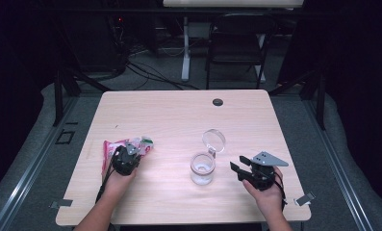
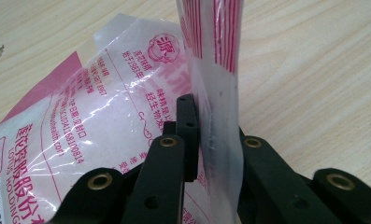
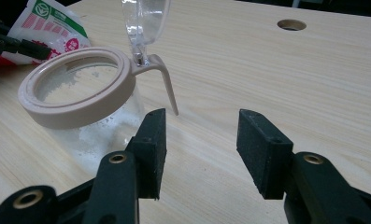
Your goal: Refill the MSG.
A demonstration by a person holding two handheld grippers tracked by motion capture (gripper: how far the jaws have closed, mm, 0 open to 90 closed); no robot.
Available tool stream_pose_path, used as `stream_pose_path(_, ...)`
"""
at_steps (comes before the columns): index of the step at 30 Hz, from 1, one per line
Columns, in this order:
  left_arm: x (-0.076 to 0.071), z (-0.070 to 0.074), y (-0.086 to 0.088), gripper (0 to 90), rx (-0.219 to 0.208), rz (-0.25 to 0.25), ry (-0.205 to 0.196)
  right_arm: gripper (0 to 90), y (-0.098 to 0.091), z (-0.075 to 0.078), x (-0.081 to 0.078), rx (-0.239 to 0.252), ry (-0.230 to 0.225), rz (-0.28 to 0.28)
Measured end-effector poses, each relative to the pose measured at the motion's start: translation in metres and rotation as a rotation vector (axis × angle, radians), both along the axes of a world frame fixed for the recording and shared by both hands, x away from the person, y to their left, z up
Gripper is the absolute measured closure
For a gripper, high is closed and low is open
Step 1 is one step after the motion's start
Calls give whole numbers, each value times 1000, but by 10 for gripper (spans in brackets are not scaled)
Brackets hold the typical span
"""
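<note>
A pink and white plastic bag (image 1: 115, 146) with printed text lies at the table's left. My left gripper (image 1: 132, 151) is shut on an upright fold of the bag (image 2: 218, 93), pinched between its black pads (image 2: 189, 121). The rest of the bag (image 2: 80, 121) spreads flat to the left of the jaws. A clear jar (image 1: 201, 169) with a beige rim (image 3: 75, 93) and a flipped-up clear lid (image 1: 213, 140) stands mid-table, with white grains inside. My right gripper (image 1: 237, 163) stands open just right of the jar, and nothing is between its jaws (image 3: 202, 140).
A round cable hole (image 1: 218, 102) sits near the table's far edge. A dark folding chair (image 1: 236, 43) and a white desk leg (image 1: 185, 48) stand beyond the table. Metal clips (image 1: 305, 198) mark the near corners.
</note>
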State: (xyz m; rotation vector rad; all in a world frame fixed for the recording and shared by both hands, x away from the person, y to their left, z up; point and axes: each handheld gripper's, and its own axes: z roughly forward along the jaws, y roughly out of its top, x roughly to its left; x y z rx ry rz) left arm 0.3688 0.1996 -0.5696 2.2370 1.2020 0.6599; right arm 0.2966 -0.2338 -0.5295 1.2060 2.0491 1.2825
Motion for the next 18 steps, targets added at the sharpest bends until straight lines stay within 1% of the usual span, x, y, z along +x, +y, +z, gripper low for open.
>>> stream_pose_path(3, 0, 1, 1, 876, -11, -3, 10, 526, 0, 0, 0, 0, 1, -1)
stream_pose_path(5, -1, 3, 1, 888, -12, -5, 2, 527, 1, 0, 0, -1, -2, 1)
stream_pose_path(8, -2, 5, 2, 895, -26, -1, -9, 526, 1, -1, 0, -1, -3, 2)
stream_pose_path(13, -4, 10, 6, 900, -56, 1, -12, 526, 1, 0, 0, -5, -4, 1)
stream_pose_path(18, -7, 17, 13, 900, -100, 16, -36, 527, 0, 0, 0, 2, -1, -1)
